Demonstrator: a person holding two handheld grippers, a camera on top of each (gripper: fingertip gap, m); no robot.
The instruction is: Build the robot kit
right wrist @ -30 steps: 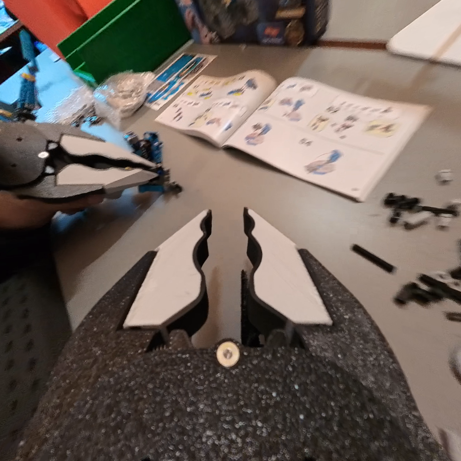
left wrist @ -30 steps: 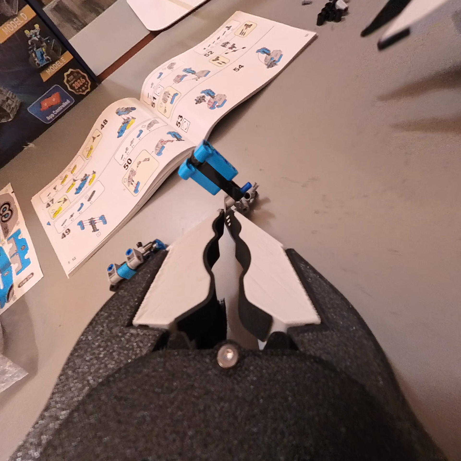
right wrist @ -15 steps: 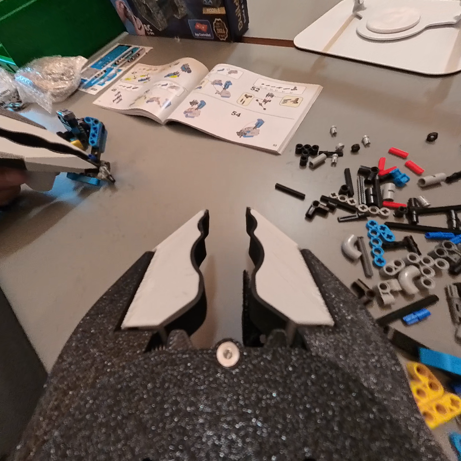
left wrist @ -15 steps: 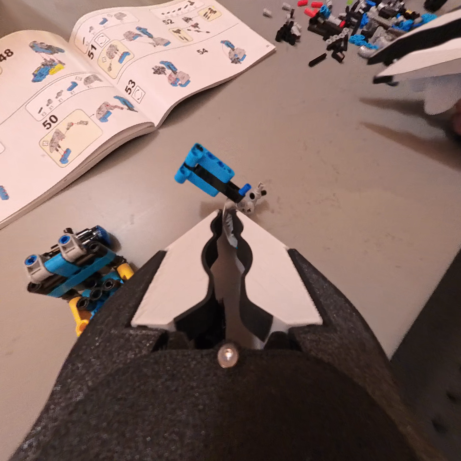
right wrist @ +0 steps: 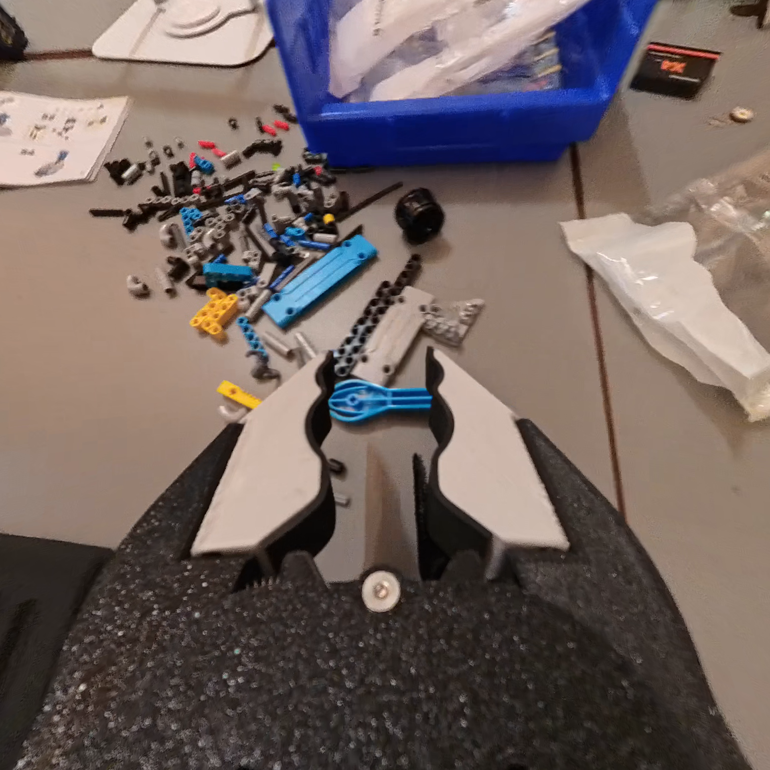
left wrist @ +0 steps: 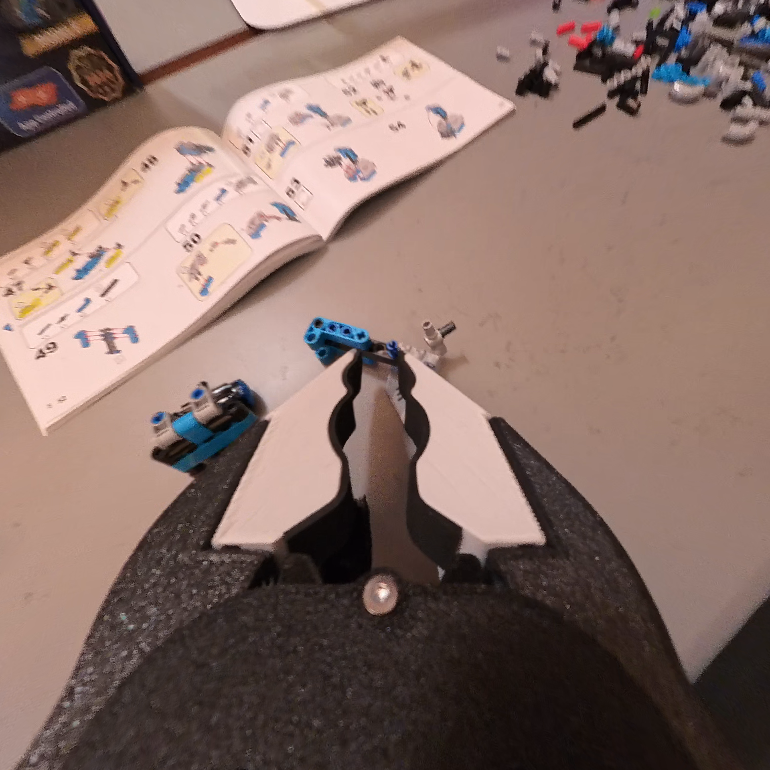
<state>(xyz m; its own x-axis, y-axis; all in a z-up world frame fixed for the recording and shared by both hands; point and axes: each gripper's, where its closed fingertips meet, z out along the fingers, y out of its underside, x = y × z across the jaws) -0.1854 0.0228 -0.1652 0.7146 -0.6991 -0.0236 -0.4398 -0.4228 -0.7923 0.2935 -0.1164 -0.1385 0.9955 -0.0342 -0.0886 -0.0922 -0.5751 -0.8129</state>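
Observation:
In the left wrist view my left gripper (left wrist: 378, 353) hangs low over the grey table (left wrist: 583, 333) with its jaws a little apart. A small assembly (left wrist: 337, 339), a blue beam on a black axle with a grey connector (left wrist: 433, 337), lies right at the fingertips, and the axle crosses the gap. In the right wrist view my right gripper (right wrist: 379, 356) is open above the table. A flat blue fork-shaped piece (right wrist: 375, 402) lies between its fingers. A black beam with holes (right wrist: 375, 308) and a grey panel (right wrist: 400, 329) lie just beyond the tips.
An open instruction booklet (left wrist: 208, 208) and a dark box (left wrist: 50, 62) lie far left. A blue-and-black subassembly (left wrist: 204, 425) sits by the left finger. Loose parts (right wrist: 250, 229), a black wheel (right wrist: 418, 214), a blue bin (right wrist: 437, 125) and plastic bags (right wrist: 666, 300) surround the right gripper. Across from one pair of fingers to the other is roughly 50 cm. My left gripper is the nearer one to the blue-and-black subassembly (left wrist: 204, 425): about 7 cm, against 55 cm.
The left jaws have parted and the small assembly has tipped from upright to lying flat at the tips. The right gripper has swung right, over the parts pile and the blue fork-shaped piece.

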